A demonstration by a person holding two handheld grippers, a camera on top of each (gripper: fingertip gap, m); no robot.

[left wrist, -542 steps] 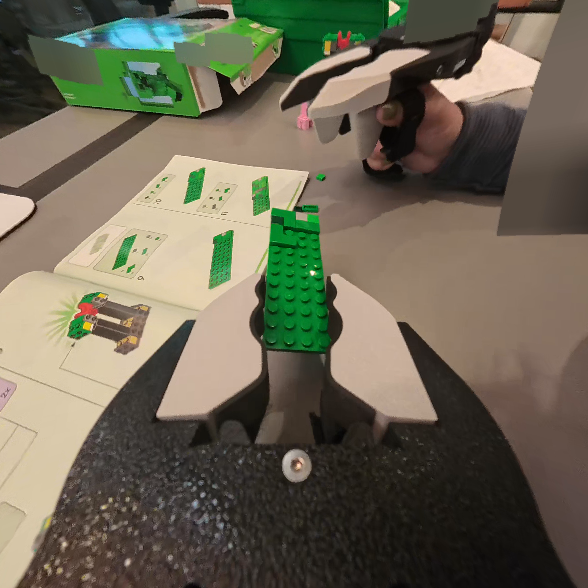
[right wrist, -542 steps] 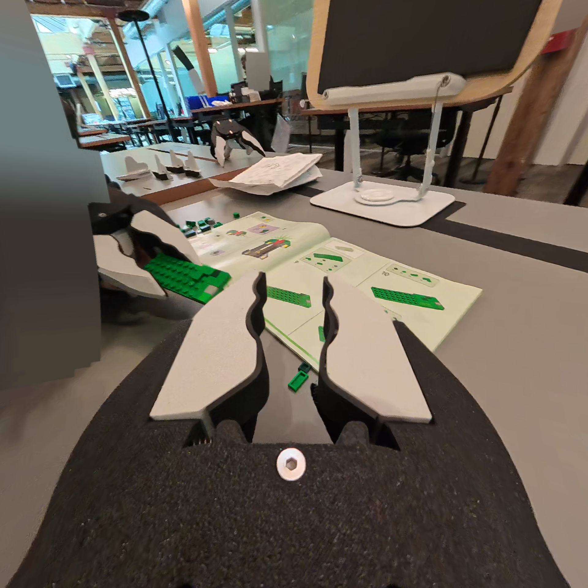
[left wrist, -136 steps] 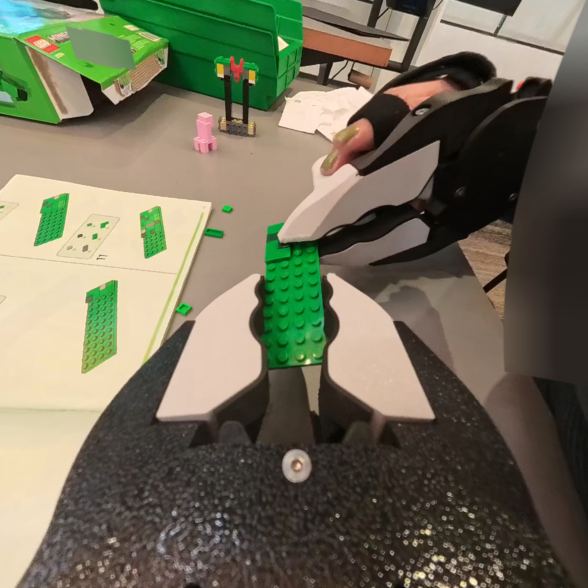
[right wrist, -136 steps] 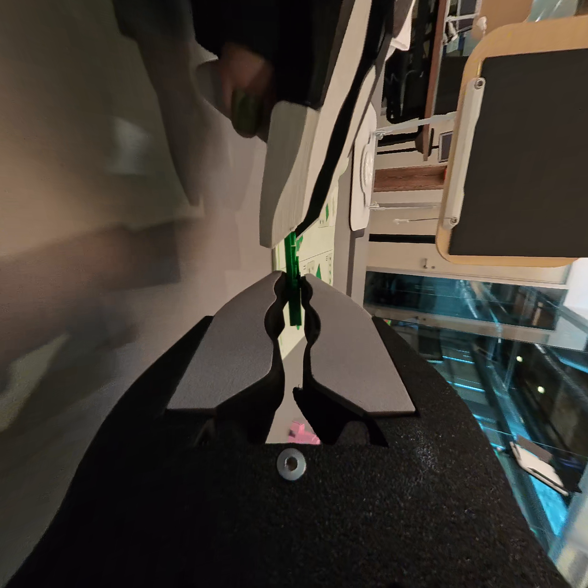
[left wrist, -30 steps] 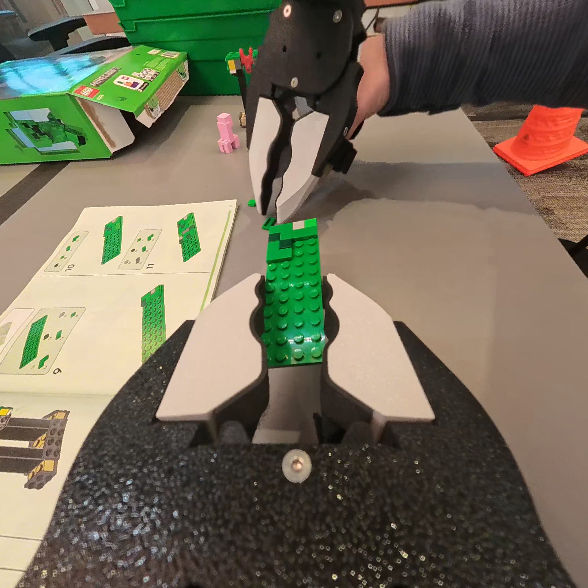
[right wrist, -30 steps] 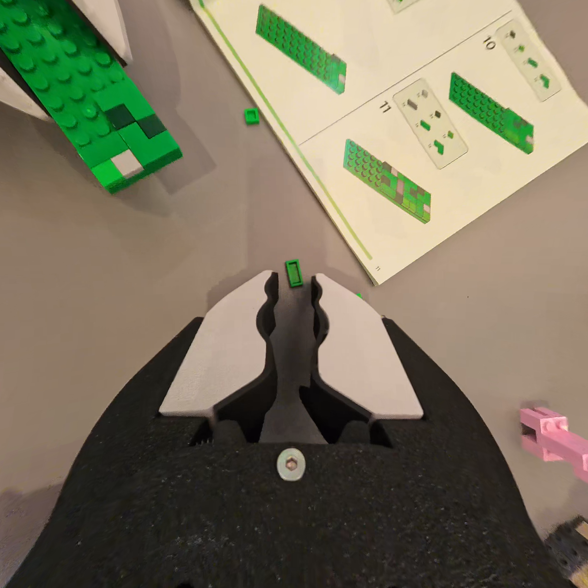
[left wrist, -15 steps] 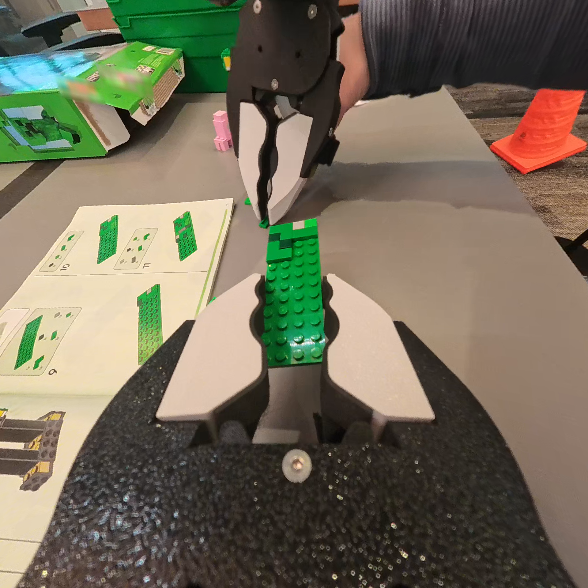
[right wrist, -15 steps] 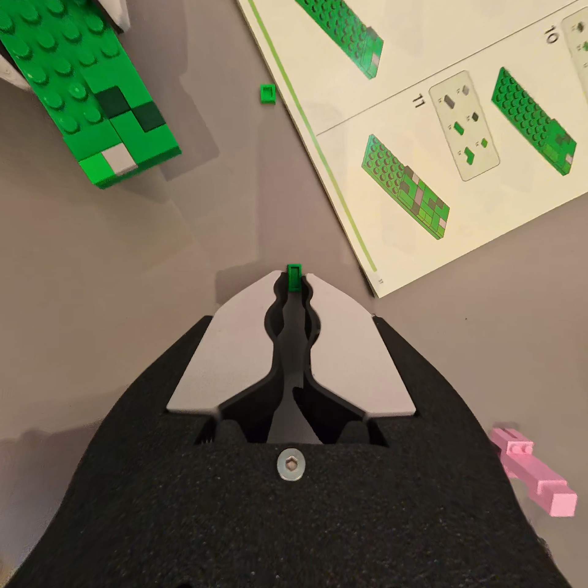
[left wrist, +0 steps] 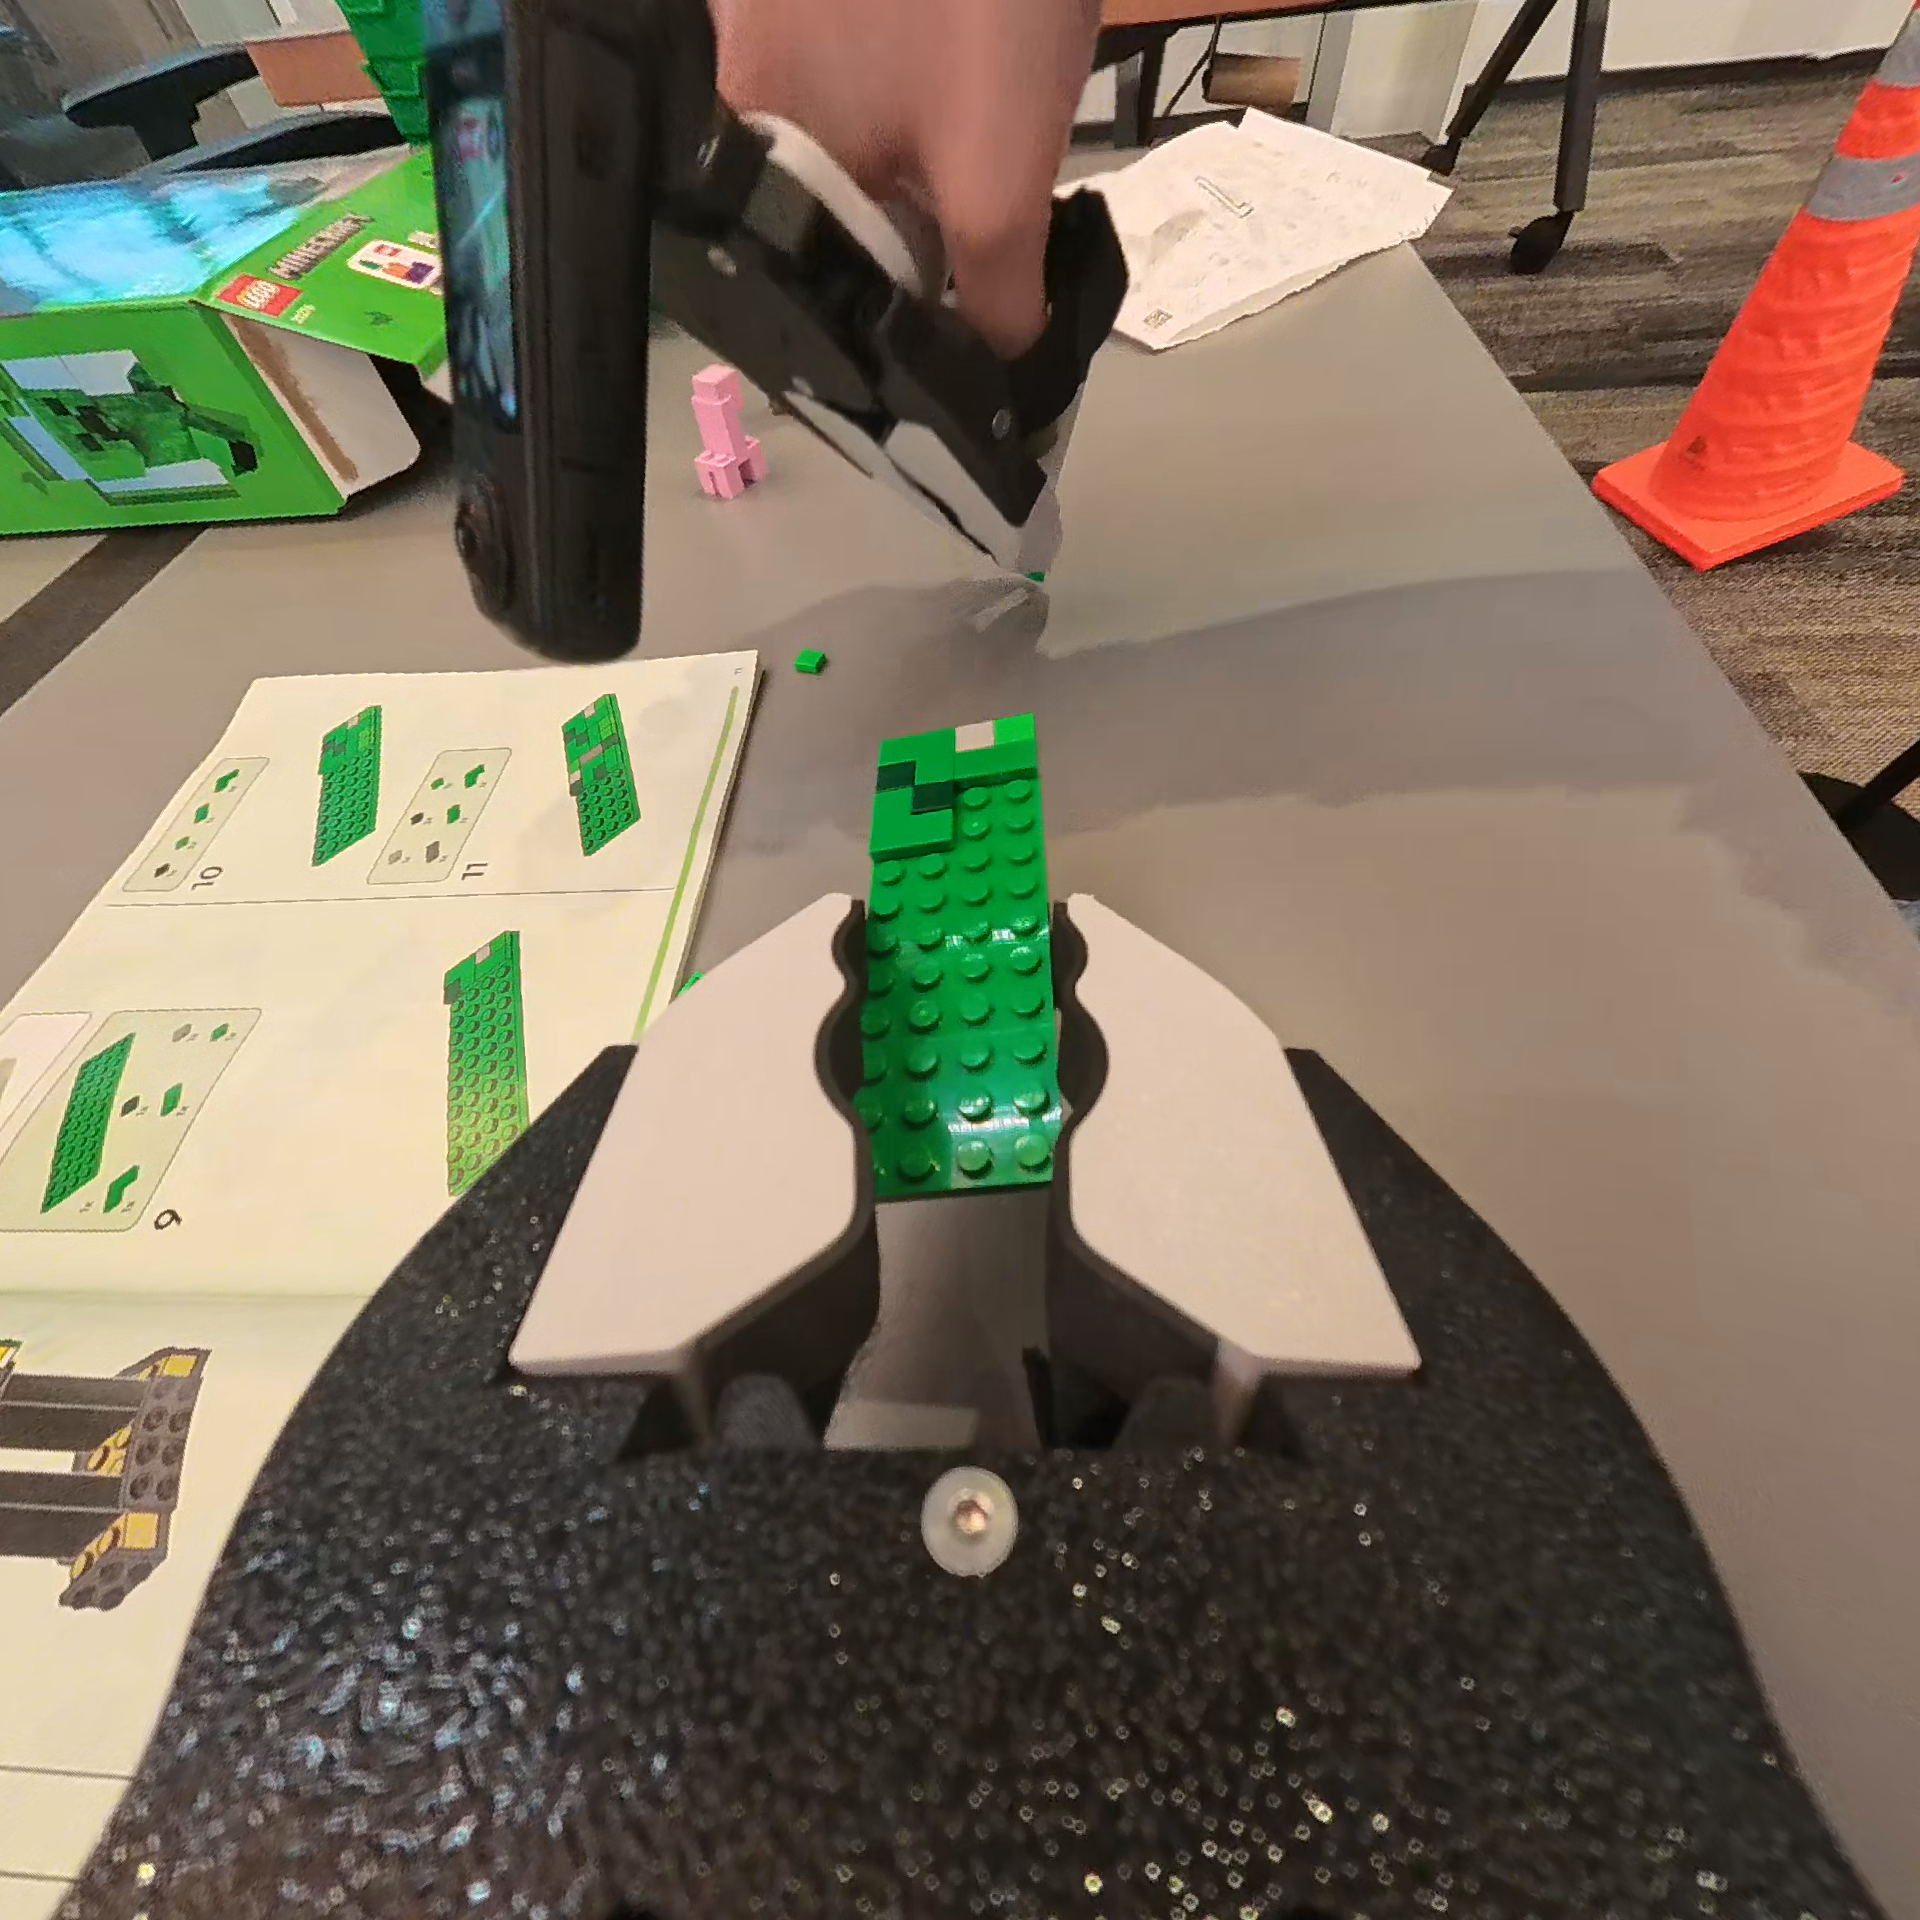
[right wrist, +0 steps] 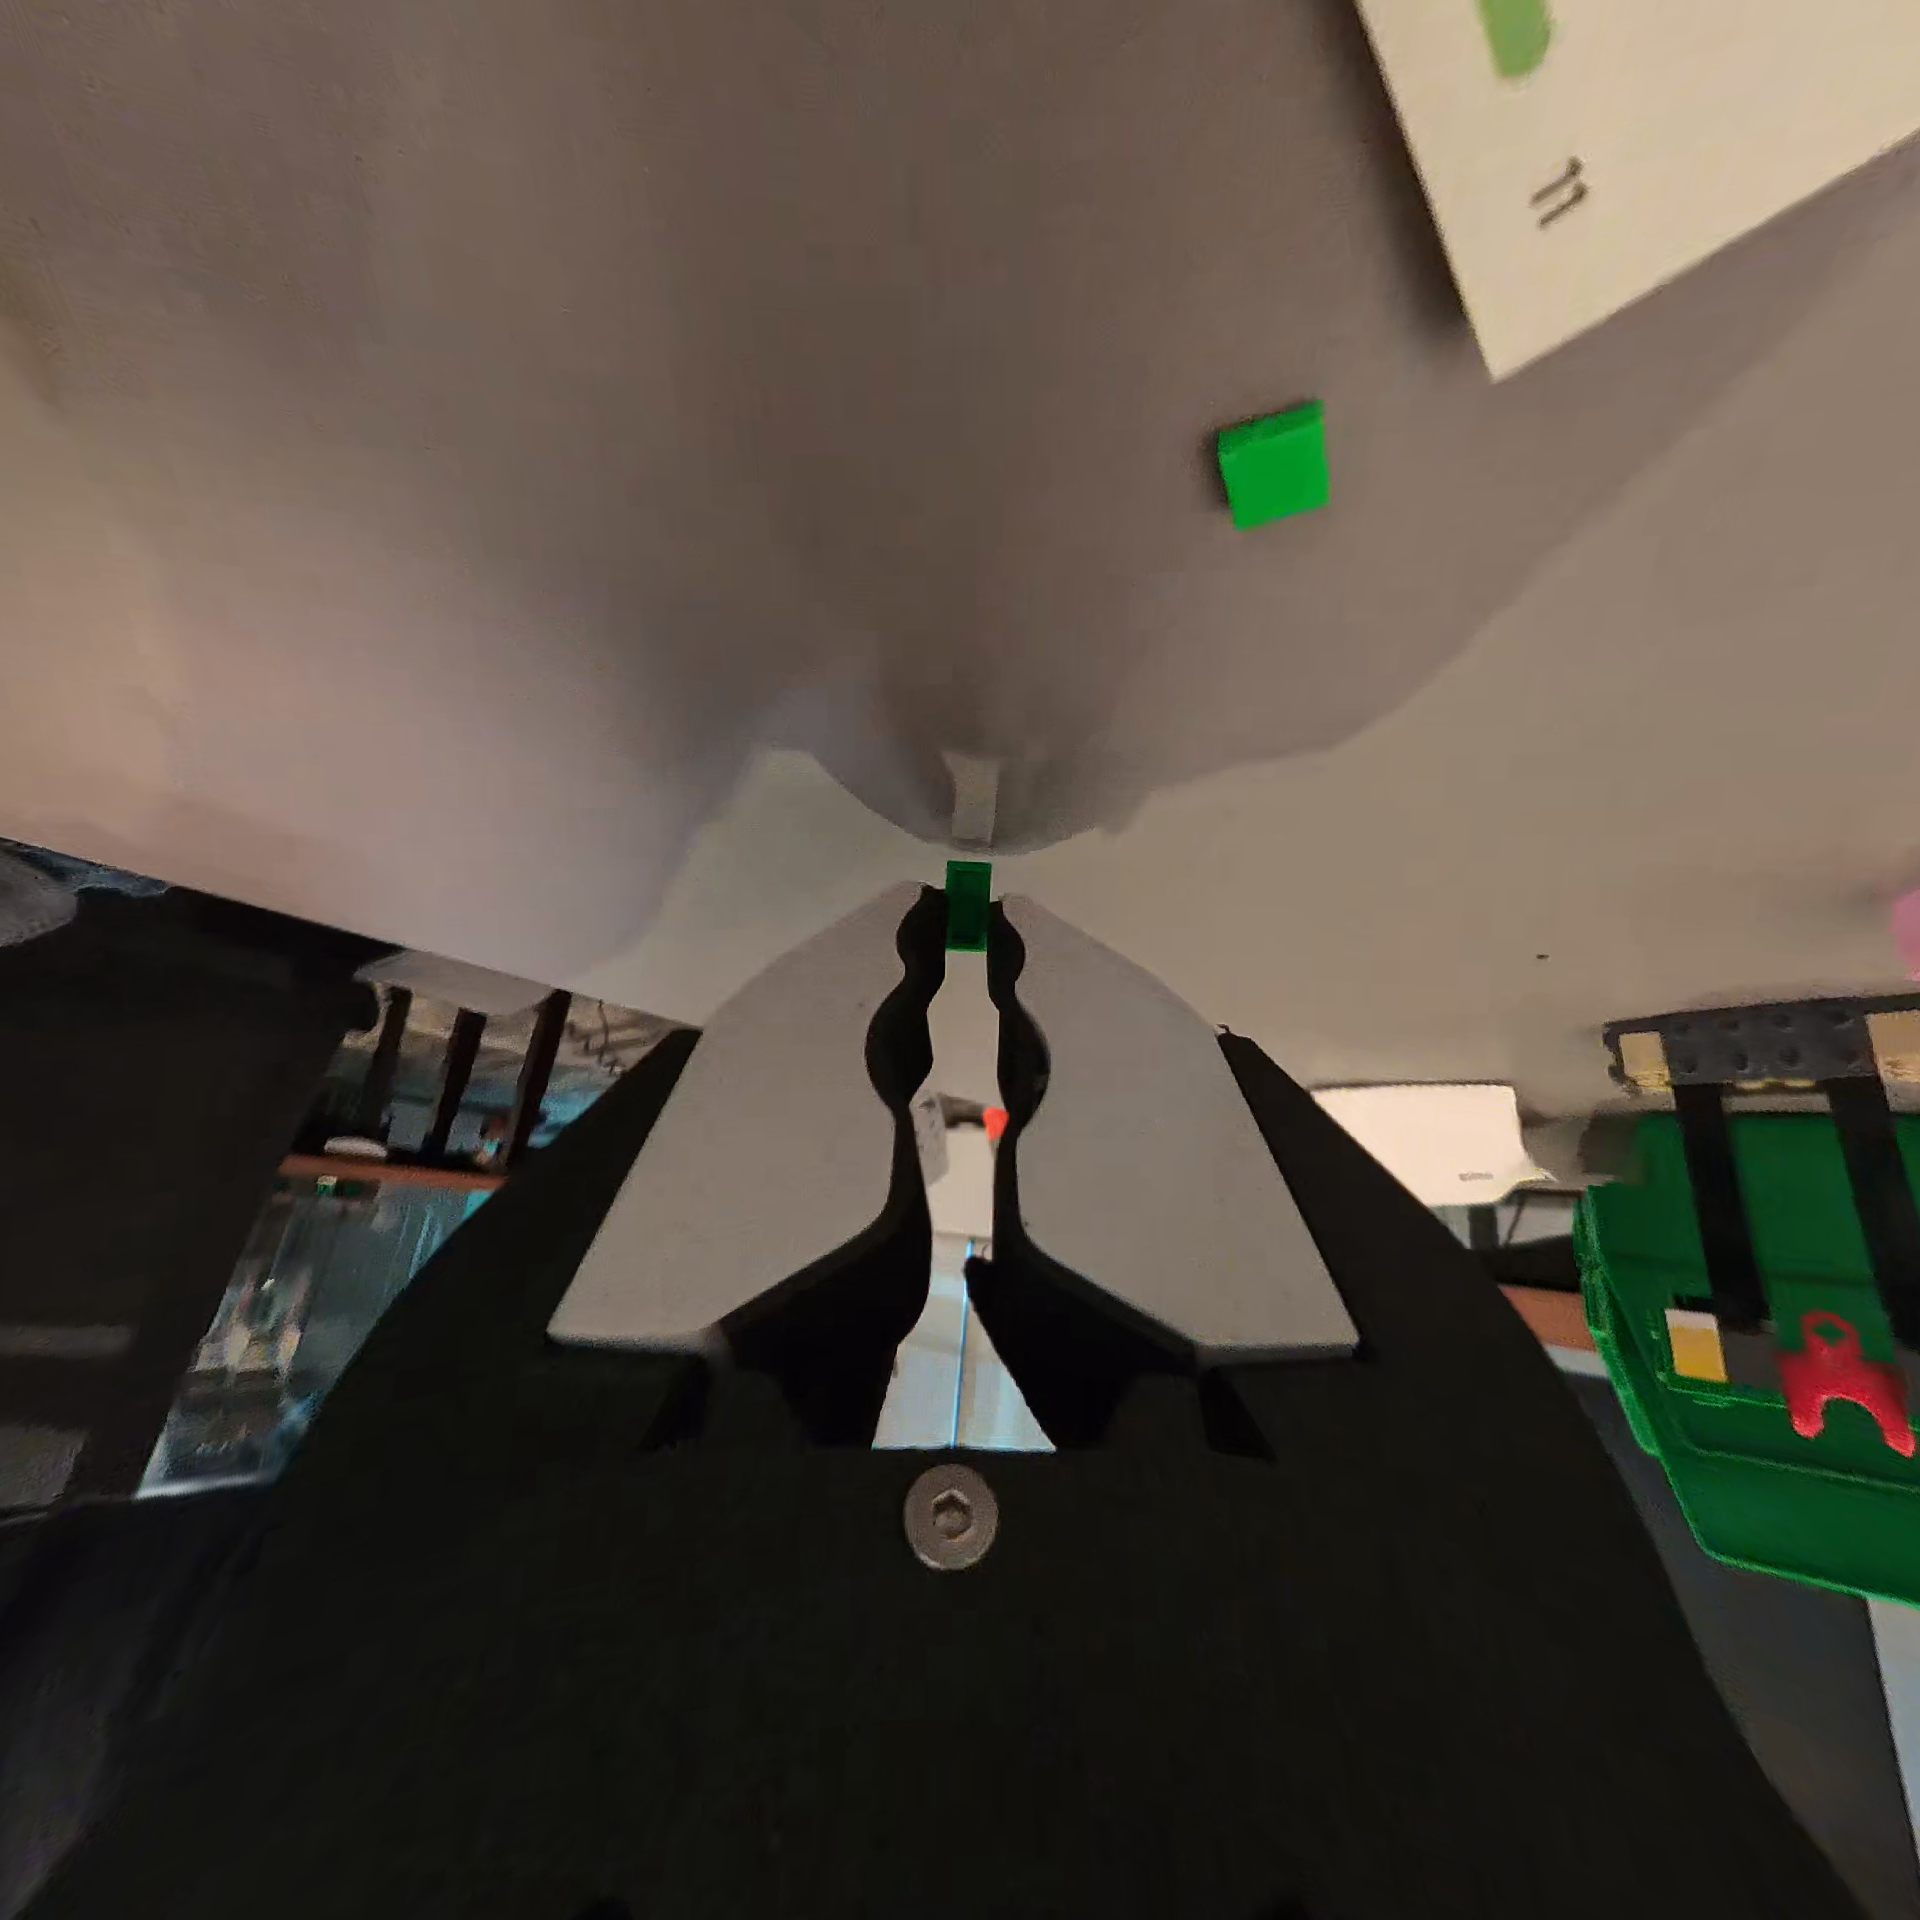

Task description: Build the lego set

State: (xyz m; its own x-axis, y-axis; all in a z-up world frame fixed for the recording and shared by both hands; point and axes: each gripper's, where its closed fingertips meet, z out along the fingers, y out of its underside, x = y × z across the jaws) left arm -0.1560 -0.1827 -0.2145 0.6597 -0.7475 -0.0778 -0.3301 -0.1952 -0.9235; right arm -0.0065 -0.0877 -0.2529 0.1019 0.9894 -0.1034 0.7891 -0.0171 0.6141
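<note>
My left gripper [left wrist: 956, 914] is shut on a long green studded plate [left wrist: 961, 997] and holds it level above the grey table. Flat green, dark green and grey tiles [left wrist: 951, 774] cover the plate's far end. My right gripper [right wrist: 964, 909] is shut on a small green tile [right wrist: 966, 906] at its fingertips, tilted low with the tips close to the table. In the left wrist view the right gripper [left wrist: 1023, 556] sits beyond the plate, to the right of its far end. A loose small green tile [left wrist: 809, 661] lies near the booklet's corner; it also shows in the right wrist view [right wrist: 1273, 464].
An open instruction booklet [left wrist: 364, 935] lies left of the plate. A pink figure [left wrist: 724, 431] and a green set box [left wrist: 177, 395] stand at the back left. White papers [left wrist: 1257, 218] lie at the back right. An orange cone [left wrist: 1797, 343] stands on the floor to the right. One gripper's finger ends stand about 20 cm off the other's.
My right gripper closed on the small green tile, then swung right and tilted over, away from the booklet. The left gripper and the plate stayed put.
</note>
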